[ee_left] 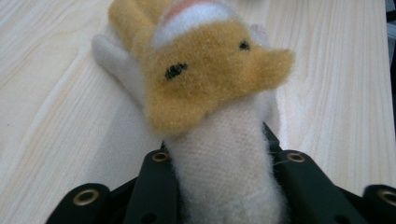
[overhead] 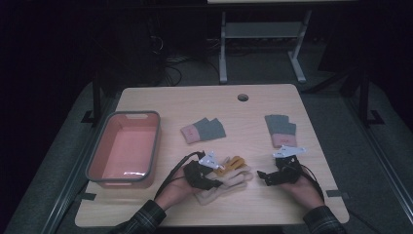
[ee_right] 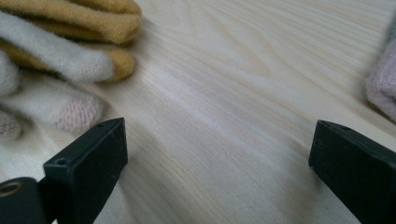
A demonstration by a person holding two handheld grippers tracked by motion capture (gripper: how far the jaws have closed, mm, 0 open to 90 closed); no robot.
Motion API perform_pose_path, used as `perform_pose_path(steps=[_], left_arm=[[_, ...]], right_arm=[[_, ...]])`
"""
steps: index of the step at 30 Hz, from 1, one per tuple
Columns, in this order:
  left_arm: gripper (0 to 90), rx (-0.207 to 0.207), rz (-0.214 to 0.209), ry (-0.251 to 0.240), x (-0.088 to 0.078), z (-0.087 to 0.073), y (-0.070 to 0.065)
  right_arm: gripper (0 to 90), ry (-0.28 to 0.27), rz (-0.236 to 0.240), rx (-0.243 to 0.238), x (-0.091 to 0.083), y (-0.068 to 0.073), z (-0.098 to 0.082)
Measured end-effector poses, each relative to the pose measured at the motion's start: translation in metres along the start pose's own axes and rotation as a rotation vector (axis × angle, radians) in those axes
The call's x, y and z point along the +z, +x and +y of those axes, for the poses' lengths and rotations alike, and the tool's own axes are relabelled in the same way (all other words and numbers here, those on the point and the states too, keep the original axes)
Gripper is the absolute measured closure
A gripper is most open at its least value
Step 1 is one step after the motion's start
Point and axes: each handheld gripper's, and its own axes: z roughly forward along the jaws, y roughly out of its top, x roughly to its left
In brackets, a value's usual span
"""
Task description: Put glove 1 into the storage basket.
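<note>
A cream knit glove [overhead: 229, 184] lies near the table's front edge with a yellow plush glove [overhead: 234, 164] on top of it. My left gripper [overhead: 217, 183] reaches into this pile from the left. In the left gripper view the black jaws of my left gripper [ee_left: 227, 161] clamp a cream knit part [ee_left: 224, 186], and the yellow glove's animal face [ee_left: 205, 79] lies just beyond. My right gripper [overhead: 265, 176] sits low over the table to the right of the pile. The right gripper [ee_right: 217, 154] is open with bare wood between its jaws; cream glove fingers [ee_right: 56, 60] lie to its left.
A pink basin with a grey rim [overhead: 156, 146] stands at the left. Two grey gloves with pink cuffs lie farther back, one [overhead: 203, 130] mid-table and one [overhead: 281, 129] to the right. A round cable hole [overhead: 243, 97] is near the far edge.
</note>
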Motion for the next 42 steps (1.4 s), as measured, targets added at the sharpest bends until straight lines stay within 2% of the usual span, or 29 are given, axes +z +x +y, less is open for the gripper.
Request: perform_pose_path(steps=[6, 8, 11, 14, 24, 29, 34, 42], left_arm=[[76.4, -0.007, -0.002, -0.022, -0.007, 0.002, 0.001], [79.0, 0.007, -0.001, -0.019, -0.011, 0.003, 0.002], [79.4, 0.002, -0.004, -0.026, -0.015, 0.004, 0.003], [79.4, 0.019, -0.005, -0.037, -0.021, 0.006, 0.002], [79.4, 0.028, -0.002, -0.058, -0.042, 0.015, 0.003], [79.4, 0.023, 0.012, -0.069, -0.056, 0.018, 0.010], [79.4, -0.003, 0.036, -0.091, -0.077, 0.021, 0.019], [79.3, -0.029, 0.071, -0.113, -0.100, 0.019, 0.032]], right_arm=[[4.1, 0.000, 0.000, 0.000, 0.000, 0.000, 0.000], [4.1, 0.000, 0.000, 0.001, 0.000, 0.000, 0.000], [4.1, 0.001, 0.000, 0.002, 0.000, 0.000, 0.000], [4.1, 0.002, 0.001, 0.004, 0.000, 0.000, 0.000], [4.1, 0.002, 0.001, 0.003, 0.000, 0.000, 0.000], [4.1, 0.003, 0.001, 0.005, 0.000, 0.000, 0.000], [4.1, 0.003, 0.001, 0.006, 0.000, 0.000, 0.000], [4.1, 0.002, 0.001, 0.005, 0.000, 0.000, 0.000]])
